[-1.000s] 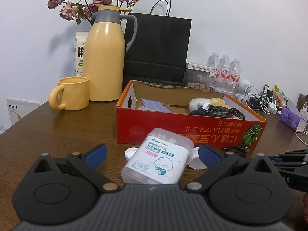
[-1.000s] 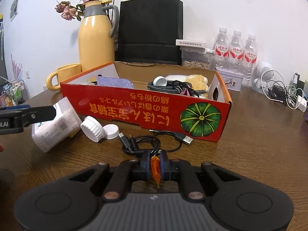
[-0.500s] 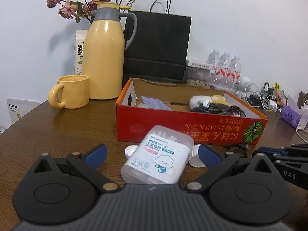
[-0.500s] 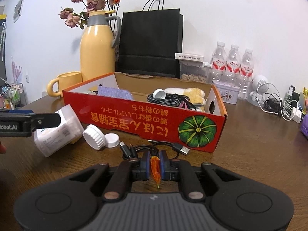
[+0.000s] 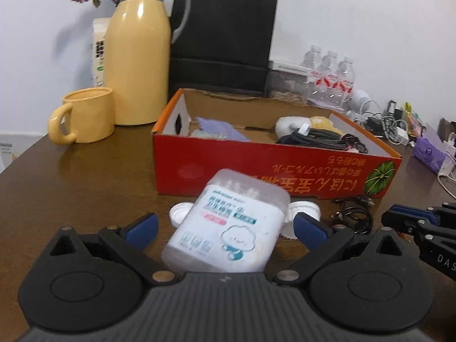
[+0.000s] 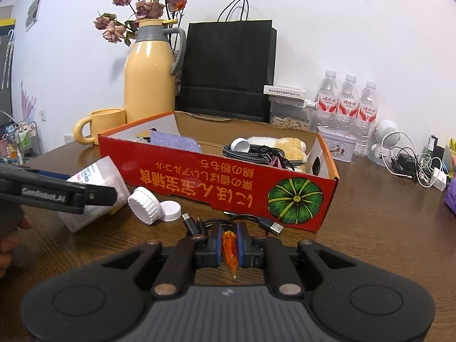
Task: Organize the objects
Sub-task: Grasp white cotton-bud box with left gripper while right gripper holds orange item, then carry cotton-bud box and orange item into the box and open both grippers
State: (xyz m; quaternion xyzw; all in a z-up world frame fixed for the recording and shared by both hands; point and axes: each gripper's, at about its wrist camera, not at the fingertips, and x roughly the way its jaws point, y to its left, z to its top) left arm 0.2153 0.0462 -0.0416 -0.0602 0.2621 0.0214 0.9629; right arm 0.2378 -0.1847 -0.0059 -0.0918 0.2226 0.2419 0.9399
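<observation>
From the left wrist view, the red cardboard box point(image 5: 273, 171) stands across the middle of the brown wooden table point(image 5: 71, 188), with its long near wall facing the camera. Left of the box the table is free up to its left edge, and only the yellow mug point(image 5: 85, 119) and the yellow jug point(image 5: 139, 54) stand far at the back there. Behind them is a white wall, with a black paper bag point(image 5: 225, 42) and water bottles point(image 5: 330, 77) before it. On the right, the table is crowded with white cables and chargers point(image 5: 390, 125). The left gripper point(image 5: 225, 226) has its jaws spread wide. The clear plastic tub point(image 5: 228, 225) lies tilted between the blue pads point(image 5: 142, 226), and I see a gap on each side, so the pads do not press it. Two white caps point(image 5: 302, 208) lie just behind the tub, near the box wall.

From the right wrist view, the table near the camera and on the right side of the box is mostly bare. The right gripper point(image 6: 229, 242) has its jaws pressed together on a small orange thing point(image 6: 230, 246). A black cable bundle point(image 6: 236, 222) lies just in front of the fingers, close to the box. The tub is at the left, partly hidden by the left gripper, with the caps beside it.
</observation>
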